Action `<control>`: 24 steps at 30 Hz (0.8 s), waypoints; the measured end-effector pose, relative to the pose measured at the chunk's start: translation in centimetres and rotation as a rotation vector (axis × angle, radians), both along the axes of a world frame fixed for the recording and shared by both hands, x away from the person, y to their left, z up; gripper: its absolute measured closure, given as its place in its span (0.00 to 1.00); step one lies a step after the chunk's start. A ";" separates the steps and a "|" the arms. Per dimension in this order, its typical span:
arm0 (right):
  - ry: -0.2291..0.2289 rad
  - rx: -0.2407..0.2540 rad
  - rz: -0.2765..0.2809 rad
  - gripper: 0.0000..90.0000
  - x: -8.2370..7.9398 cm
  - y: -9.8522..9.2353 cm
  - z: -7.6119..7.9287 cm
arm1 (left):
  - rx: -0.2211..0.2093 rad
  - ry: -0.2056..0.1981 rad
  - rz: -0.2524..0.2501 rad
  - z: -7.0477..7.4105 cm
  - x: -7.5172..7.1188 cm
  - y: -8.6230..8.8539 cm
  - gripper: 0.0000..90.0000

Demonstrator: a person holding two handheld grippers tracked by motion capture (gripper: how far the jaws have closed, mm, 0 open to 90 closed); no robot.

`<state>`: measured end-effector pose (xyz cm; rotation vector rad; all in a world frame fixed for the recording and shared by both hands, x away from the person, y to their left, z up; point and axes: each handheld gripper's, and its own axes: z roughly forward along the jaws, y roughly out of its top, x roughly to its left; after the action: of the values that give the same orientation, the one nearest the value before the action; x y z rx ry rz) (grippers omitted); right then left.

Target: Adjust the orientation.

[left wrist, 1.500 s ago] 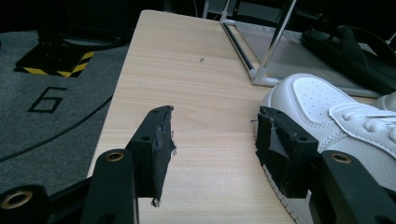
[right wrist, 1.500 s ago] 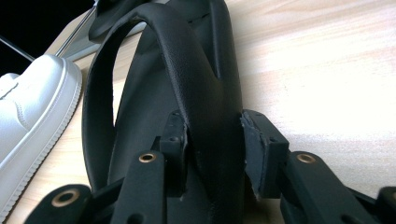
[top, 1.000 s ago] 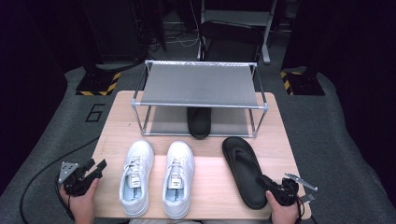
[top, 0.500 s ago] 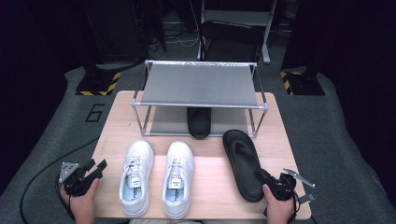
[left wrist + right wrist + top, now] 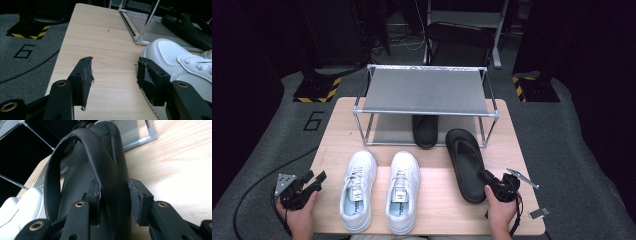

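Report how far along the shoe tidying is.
Done: one black sandal lies under the rack. In hand: the right gripper clamps the second black sandal by its heel. Left: both white sneakers sit untouched; the left gripper is open beside them.

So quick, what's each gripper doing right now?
Left gripper: open, holding nothing.
Right gripper: closed on the black sandal.

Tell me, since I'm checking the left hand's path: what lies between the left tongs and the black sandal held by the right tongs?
In the high view, the two white sneakers lie side by side between the left tongs and the black sandal.
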<state>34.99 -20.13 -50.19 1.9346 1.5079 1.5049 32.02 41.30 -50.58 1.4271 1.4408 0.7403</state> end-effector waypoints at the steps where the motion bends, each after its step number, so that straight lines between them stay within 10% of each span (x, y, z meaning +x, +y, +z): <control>1: 0.000 0.000 0.000 0.71 0.0 0.0 0.0 | 0.000 0.000 0.000 0.0 0.0 0.0 0.51; 24: -0.018 -0.030 -0.054 0.71 4.5 2.7 0.2 | 0.000 -0.004 0.002 0.0 0.0 0.3 0.51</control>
<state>39.49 -17.39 -49.97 1.9245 1.4509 1.4648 31.98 41.61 -50.55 1.4237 1.4391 0.7441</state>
